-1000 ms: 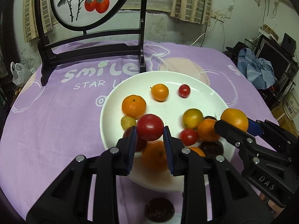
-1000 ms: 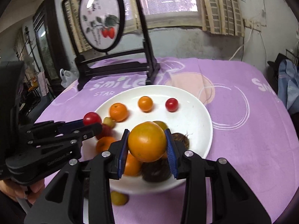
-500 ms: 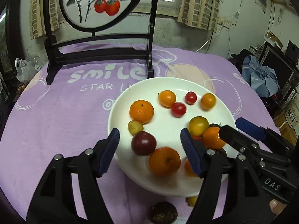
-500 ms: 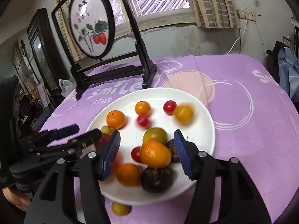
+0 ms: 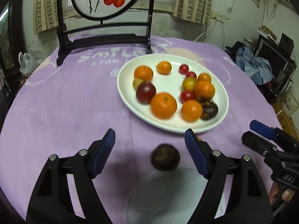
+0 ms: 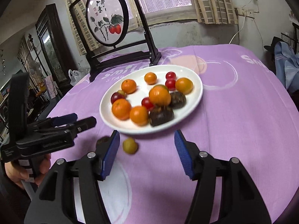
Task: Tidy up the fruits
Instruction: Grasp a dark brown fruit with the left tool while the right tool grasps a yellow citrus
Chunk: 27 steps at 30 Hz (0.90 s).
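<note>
A white plate [image 5: 168, 82] [image 6: 194, 97] on the purple cloth holds several oranges, red and yellow tomatoes, a plum and dark brown fruits. My left gripper [image 5: 149, 136] hovers over the cloth in front of the plate, its jaws opening. A dark brown fruit [image 5: 165, 156] lies on the cloth between them, untouched. My right gripper [image 6: 146, 136] is open and empty, also short of the plate. A small yellow fruit [image 6: 130, 145] lies on the cloth by its left finger. Each gripper shows in the other's view: the right gripper [image 5: 250, 132] and the left gripper [image 6: 85, 119].
A round painted screen on a black stand [image 5: 104, 37] [image 6: 119, 54] rises at the table's far side, behind the plate. The purple cloth [image 5: 65, 102] stretches wide on the left. Boxes and blue fabric [image 5: 256, 69] crowd the room beyond the right edge.
Both grippers opened: the red tomato and the orange fruit they held now lie on the plate. Both then drew back from the plate toward the near edge.
</note>
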Each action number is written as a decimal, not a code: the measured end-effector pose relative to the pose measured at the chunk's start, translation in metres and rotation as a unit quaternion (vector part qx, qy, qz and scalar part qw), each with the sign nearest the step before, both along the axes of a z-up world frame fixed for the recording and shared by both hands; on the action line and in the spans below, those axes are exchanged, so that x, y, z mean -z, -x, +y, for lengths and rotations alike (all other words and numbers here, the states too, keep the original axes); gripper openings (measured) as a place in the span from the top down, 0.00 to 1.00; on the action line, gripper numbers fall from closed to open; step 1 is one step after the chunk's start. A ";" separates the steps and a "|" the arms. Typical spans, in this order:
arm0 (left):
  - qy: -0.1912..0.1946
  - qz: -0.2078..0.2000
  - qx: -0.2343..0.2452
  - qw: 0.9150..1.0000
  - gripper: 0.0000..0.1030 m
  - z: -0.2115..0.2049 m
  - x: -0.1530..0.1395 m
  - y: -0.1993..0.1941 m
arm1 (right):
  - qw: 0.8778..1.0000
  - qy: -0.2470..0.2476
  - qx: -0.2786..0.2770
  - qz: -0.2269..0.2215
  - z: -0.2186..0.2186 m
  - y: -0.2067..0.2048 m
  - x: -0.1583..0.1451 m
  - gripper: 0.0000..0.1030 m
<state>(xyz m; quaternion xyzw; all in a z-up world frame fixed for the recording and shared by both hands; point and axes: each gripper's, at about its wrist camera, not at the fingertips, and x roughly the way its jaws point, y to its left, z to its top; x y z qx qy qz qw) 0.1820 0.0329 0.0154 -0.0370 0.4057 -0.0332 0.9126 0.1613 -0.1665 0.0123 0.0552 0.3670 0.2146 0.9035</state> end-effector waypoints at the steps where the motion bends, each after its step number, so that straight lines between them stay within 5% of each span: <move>1: -0.002 0.003 0.000 1.000 0.24 -0.001 0.004 0.004 | 1.000 0.001 -0.001 0.002 -0.001 0.004 0.003 0.40; 11: -0.019 0.036 0.012 0.999 0.27 -0.019 0.040 0.007 | 1.000 0.014 -0.016 0.017 0.001 0.019 0.018 0.39; 13: -0.025 0.048 0.025 0.998 0.50 -0.025 0.048 0.003 | 1.000 0.015 -0.015 0.018 0.001 0.018 0.019 0.40; 15: -0.035 0.041 0.029 0.998 0.59 -0.027 0.049 0.002 | 1.000 0.021 -0.014 0.018 0.002 0.017 0.021 0.40; 27: -0.001 0.027 0.014 1.000 0.59 0.009 0.031 0.027 | 0.994 0.083 -0.045 0.051 0.045 0.005 0.041 0.40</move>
